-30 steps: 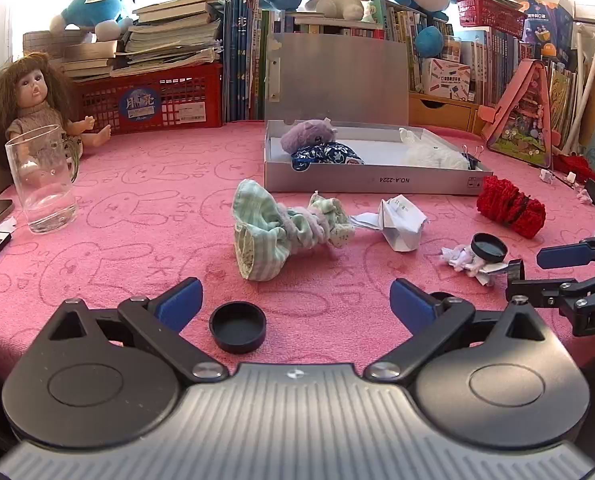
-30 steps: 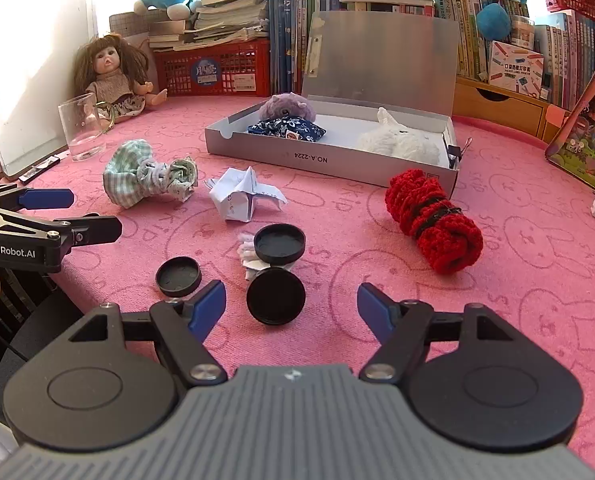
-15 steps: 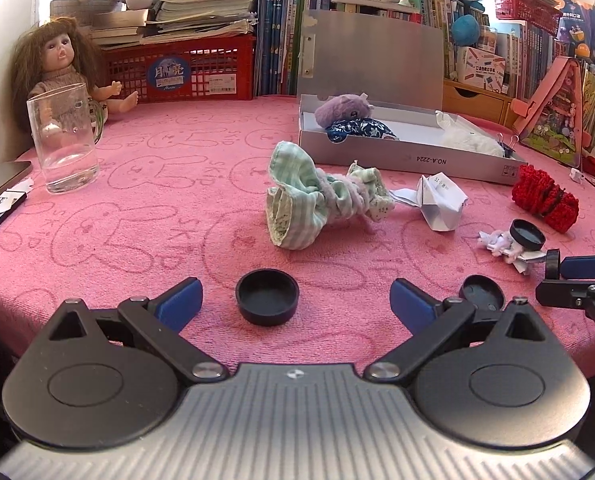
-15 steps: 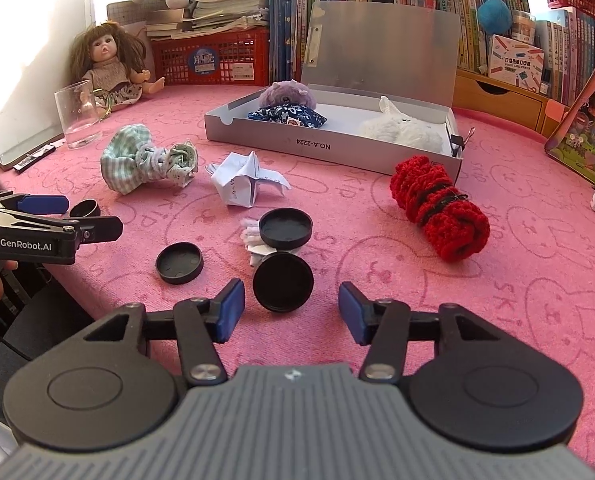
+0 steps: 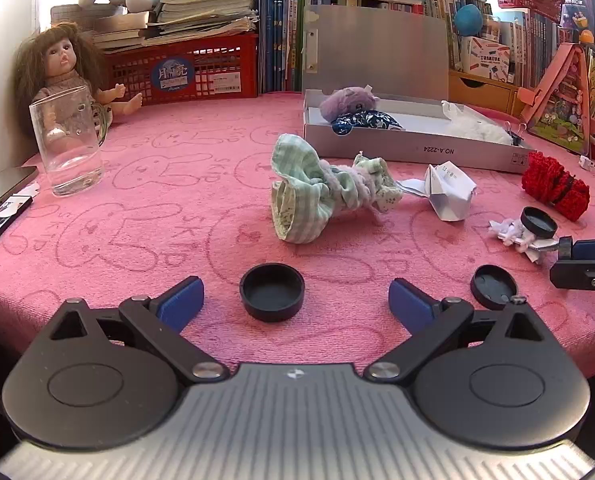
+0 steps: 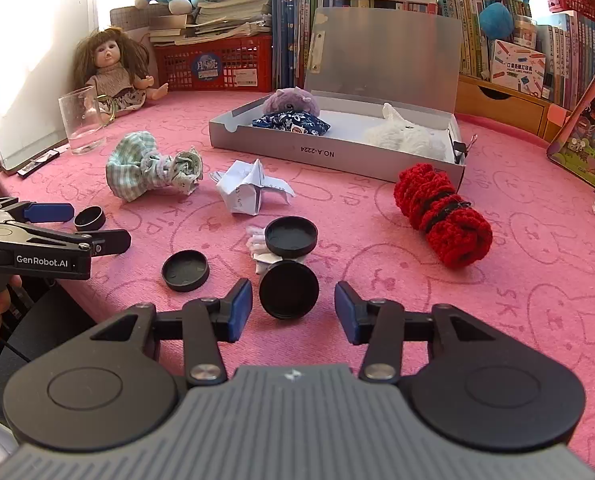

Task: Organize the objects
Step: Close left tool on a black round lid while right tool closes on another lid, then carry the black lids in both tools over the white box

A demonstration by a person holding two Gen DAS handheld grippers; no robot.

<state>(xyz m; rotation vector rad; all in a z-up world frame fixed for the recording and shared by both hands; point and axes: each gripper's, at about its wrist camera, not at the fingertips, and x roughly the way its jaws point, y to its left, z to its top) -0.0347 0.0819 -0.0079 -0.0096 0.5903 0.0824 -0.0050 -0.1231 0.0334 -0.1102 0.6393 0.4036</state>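
Note:
Several black round caps lie near the front edge of the pink table. My left gripper (image 5: pixel 295 300) is open with one cap (image 5: pixel 272 291) between its blue pads. My right gripper (image 6: pixel 293 308) is open, its pads on either side of another cap (image 6: pixel 289 289) without touching it. A third cap (image 6: pixel 291 236) rests on crumpled white paper (image 6: pixel 257 246), and a fourth (image 6: pixel 185 270) lies to the left. A green checked cloth bundle (image 5: pixel 321 194), a folded paper (image 5: pixel 447 194) and a red knitted roll (image 6: pixel 443 216) lie in front of the open grey box (image 6: pixel 281 152).
The box holds a purple plush (image 6: pixel 291 100), a blue patterned pouch (image 6: pixel 291 122) and a white plush (image 6: pixel 403 134). A glass mug (image 5: pixel 67 144), a doll (image 5: pixel 59 68) and a phone (image 5: pixel 1 190) stand at the left. Books and a red basket (image 5: pixel 185 74) line the back.
My right gripper's jaws have narrowed around the cap in front of it. My left gripper has moved forward and right, bringing its cap between the pads.

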